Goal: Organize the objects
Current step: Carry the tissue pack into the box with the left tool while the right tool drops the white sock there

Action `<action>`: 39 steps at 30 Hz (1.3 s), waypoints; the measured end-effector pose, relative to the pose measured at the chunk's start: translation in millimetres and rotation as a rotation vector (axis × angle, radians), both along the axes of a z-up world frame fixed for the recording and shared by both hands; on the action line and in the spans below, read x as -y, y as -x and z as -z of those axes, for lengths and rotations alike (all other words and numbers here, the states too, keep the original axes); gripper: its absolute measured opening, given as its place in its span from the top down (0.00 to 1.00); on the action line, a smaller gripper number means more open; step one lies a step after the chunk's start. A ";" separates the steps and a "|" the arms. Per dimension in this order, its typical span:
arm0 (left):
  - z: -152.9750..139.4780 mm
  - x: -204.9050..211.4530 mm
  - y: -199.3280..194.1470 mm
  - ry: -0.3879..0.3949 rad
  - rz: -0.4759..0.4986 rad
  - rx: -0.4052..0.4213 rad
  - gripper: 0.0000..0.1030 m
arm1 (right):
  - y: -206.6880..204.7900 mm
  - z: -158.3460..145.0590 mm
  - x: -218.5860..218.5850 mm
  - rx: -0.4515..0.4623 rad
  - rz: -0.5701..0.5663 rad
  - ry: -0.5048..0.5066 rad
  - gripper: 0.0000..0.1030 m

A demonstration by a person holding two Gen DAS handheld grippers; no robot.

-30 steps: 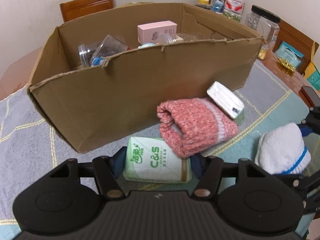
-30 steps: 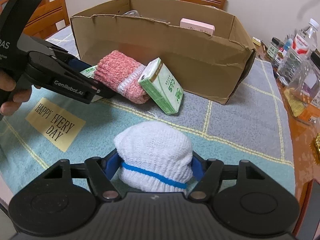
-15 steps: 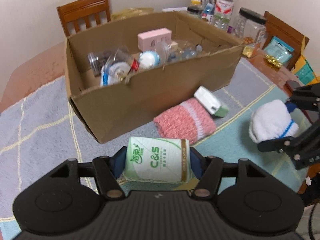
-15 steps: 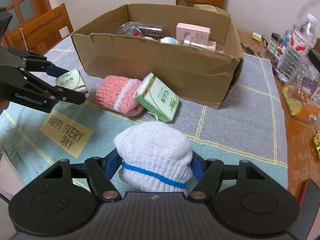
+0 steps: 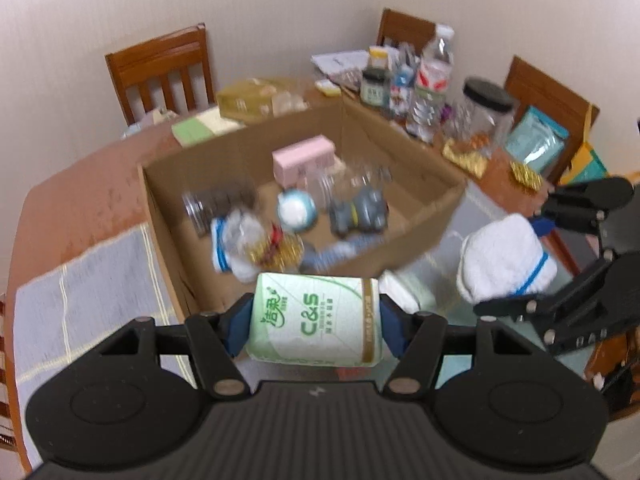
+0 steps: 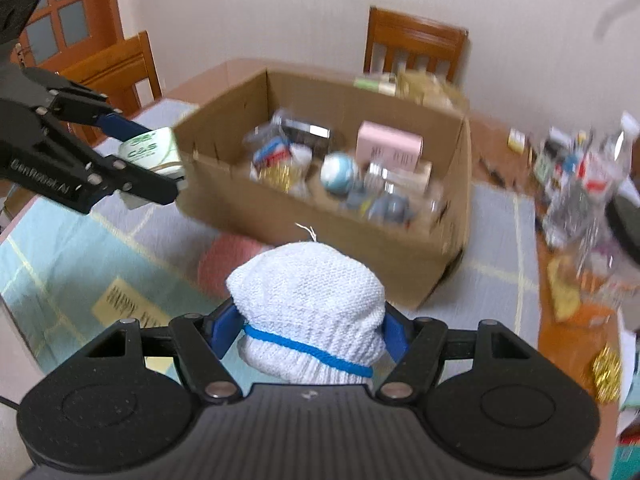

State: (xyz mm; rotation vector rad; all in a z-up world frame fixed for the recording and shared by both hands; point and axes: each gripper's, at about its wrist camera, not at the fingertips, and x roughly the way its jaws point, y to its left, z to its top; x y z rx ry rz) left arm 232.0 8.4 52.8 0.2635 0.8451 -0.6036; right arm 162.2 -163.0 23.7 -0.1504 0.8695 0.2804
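Note:
My left gripper [image 5: 316, 320] is shut on a green C&S tissue pack [image 5: 314, 320] and holds it in the air at the near rim of the open cardboard box [image 5: 452, 192]. My right gripper [image 6: 310, 332] is shut on a white knitted bundle with a blue band [image 6: 310, 304], raised above the mat in front of the box [image 6: 440, 264]. The bundle [image 5: 504, 260] and right gripper also show at the right of the left wrist view. The left gripper with the pack [image 6: 154, 152] shows at the left of the right wrist view. A pink knitted item [image 6: 224, 258] lies on the mat below the box.
The box holds a pink carton [image 5: 302, 158], jars, a blue-white ball [image 5: 296, 210] and other small items. Bottles and jars [image 5: 432, 80] crowd the table behind it. A second tissue pack [image 5: 404, 292] lies by the box. Wooden chairs [image 5: 160, 72] stand around.
Both grippers have risen with their loads and moved toward the box. The view now looks down into the box; the pink knitted item is left on the mat.

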 end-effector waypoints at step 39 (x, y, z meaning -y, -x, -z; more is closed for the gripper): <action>-11.1 44.4 -116.5 -0.048 -0.086 0.083 0.01 | -71.0 -15.5 -2.4 0.090 0.080 0.047 0.00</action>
